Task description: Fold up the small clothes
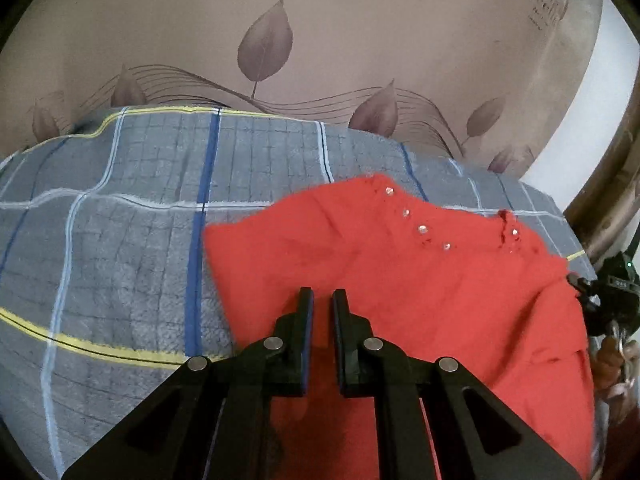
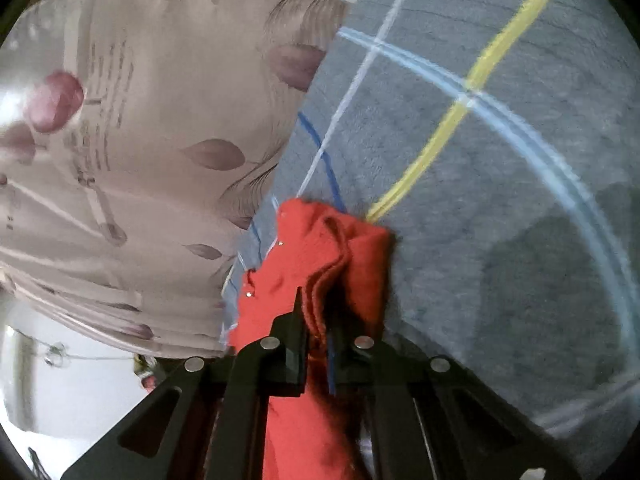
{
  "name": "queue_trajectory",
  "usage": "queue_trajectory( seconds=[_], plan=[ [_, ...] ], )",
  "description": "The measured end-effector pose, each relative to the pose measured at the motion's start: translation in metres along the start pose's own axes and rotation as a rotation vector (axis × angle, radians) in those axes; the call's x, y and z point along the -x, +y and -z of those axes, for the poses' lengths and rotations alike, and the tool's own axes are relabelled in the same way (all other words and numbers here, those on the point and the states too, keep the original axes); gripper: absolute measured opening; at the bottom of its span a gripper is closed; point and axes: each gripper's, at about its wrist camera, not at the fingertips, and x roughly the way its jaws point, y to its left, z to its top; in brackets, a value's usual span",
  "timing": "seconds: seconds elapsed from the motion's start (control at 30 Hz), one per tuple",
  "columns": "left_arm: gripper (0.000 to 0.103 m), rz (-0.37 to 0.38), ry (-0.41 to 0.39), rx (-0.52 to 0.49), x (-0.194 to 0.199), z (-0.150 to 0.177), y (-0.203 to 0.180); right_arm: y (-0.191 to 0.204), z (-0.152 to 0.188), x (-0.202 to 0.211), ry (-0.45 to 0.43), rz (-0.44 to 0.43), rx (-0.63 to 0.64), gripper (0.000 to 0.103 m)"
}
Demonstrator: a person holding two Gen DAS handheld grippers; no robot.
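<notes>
A small red garment (image 1: 400, 280) with several clear gem buttons lies spread on a grey checked blanket (image 1: 120, 220). My left gripper (image 1: 322, 294) hovers over its near middle, jaws a narrow gap apart, nothing between them. In the right wrist view my right gripper (image 2: 316, 300) is shut on a bunched fold of the red garment (image 2: 340, 248), lifting it off the blanket (image 2: 480, 160). The right gripper also shows at the right edge of the left wrist view (image 1: 600, 292), at the garment's side.
A beige mattress with a leaf print (image 1: 280, 60) stands behind the blanket. A metal bed frame (image 1: 612, 184) and white wall are at the far right. The blanket stretches out to the left of the garment.
</notes>
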Motion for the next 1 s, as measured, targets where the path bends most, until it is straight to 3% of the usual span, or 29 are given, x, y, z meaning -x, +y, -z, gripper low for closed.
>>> queue_trajectory(
  seconds=[0.17,0.27,0.37,0.5,0.6,0.73,0.83,1.0],
  plan=[
    [0.01,0.047,-0.007,0.053,0.003,0.002,0.01,0.001,-0.001,0.026,-0.026,0.109,0.047,0.011],
    [0.011,0.045,-0.009,0.051,0.003,0.003,0.01,0.003,0.002,0.024,0.015,0.13,0.082,0.011],
    [0.011,0.03,-0.009,0.039,0.002,0.002,0.009,0.014,0.01,0.013,0.094,0.128,0.145,0.02],
    [0.011,0.018,-0.007,0.03,-0.001,0.001,0.006,0.031,0.02,0.002,0.115,0.209,0.271,0.023],
    [0.011,0.02,-0.008,0.034,-0.001,0.001,0.007,0.033,0.013,-0.004,0.092,0.213,0.276,0.023],
    [0.011,0.024,-0.008,0.038,0.001,0.001,0.008,0.026,-0.013,0.012,-0.026,0.088,0.182,0.025],
    [0.011,0.026,-0.007,0.04,0.001,0.001,0.008,0.02,-0.027,0.029,-0.096,0.178,0.167,0.025],
    [0.011,0.044,-0.007,0.058,0.001,0.001,0.011,0.007,-0.021,0.029,-0.012,0.201,0.157,0.025]
  ],
)
